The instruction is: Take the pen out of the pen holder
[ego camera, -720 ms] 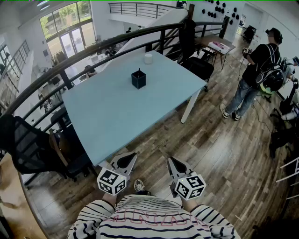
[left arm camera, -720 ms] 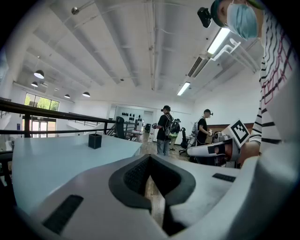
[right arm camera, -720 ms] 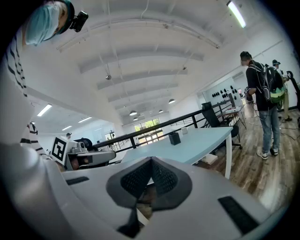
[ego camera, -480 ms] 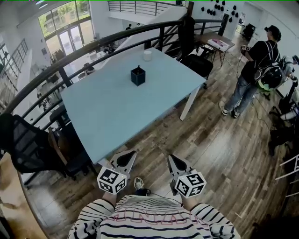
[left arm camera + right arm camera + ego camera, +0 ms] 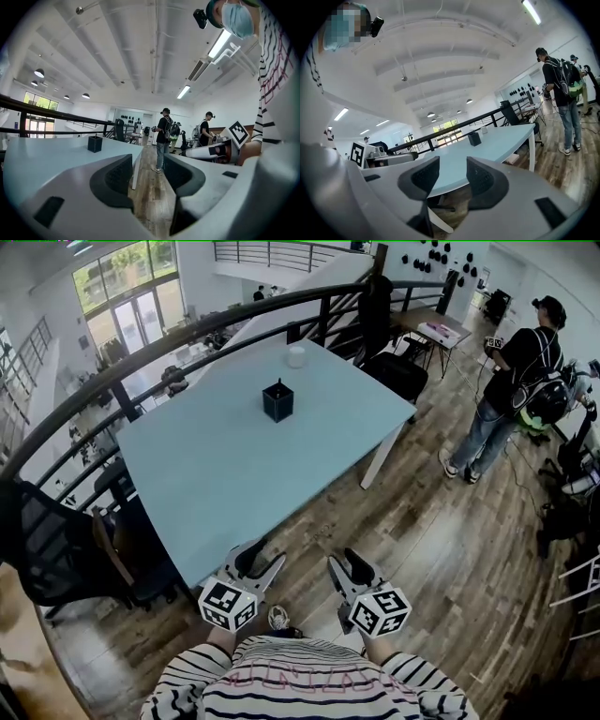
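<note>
Table [image 5: 234,465] recorded as pale blue; pen holder [image 5: 277,400] black; cup [image 5: 297,356] white. Floor [image 5: 441,531] patterned in brown wood planks. Shirt [image 5: 309,688] striped black on white. Left gripper [image 5: 265,555] and right gripper [image 5: 343,561] seen pale grey, cubes marked with black-and-white squares.

The pen holder [image 5: 277,400] stands on the far part of the table [image 5: 225,484], with a cup [image 5: 296,356] behind it. A chair [image 5: 56,554] stands left, a person [image 5: 506,390] far right.

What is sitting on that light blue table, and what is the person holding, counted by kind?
Pen holder: 1
White cup: 1
Grippers: 2 (left gripper, right gripper)
Total: 4
</note>
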The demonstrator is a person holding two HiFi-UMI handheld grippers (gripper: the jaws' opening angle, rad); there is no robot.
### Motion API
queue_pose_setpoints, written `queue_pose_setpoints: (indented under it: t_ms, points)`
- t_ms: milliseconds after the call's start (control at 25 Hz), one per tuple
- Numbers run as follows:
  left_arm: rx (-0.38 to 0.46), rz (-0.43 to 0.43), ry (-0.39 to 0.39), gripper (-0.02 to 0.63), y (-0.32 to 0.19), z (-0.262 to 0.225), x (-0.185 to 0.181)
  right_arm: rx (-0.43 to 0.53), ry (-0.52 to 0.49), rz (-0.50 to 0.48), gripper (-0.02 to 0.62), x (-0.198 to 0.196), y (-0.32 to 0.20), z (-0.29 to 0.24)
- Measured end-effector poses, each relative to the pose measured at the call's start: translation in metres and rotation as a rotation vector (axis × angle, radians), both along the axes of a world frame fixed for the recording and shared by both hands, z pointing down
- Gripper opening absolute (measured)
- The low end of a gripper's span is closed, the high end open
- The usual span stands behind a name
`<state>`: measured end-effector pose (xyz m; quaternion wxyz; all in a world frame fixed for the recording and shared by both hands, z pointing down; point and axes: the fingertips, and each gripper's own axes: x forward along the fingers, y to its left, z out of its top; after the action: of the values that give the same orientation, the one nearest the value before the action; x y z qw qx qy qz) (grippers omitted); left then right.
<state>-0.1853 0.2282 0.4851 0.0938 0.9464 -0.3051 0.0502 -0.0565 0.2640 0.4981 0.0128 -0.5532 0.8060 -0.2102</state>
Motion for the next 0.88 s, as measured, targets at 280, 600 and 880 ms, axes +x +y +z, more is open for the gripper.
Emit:
queue_pose_setpoints:
  t_ms: [280,600,880]
  points:
    - [0.011,-0.011,-0.03,0.184,-0.063,-0.004,-0.021,0.005,-0.001,0.001,0.173,-0.012,-0.068,-0.004]
    - [0.033,-0.004,-0.067,0.184,-0.119,-0.003,-0.031,0.006,-0.024,0.03,0.173,-0.012,-0.119,-0.002]
    - [0.007,-0.02,-0.066,0.184,-0.151,0.005,-0.018,-0.01,-0.026,0.025,0.173,0.003,-0.157,0.003]
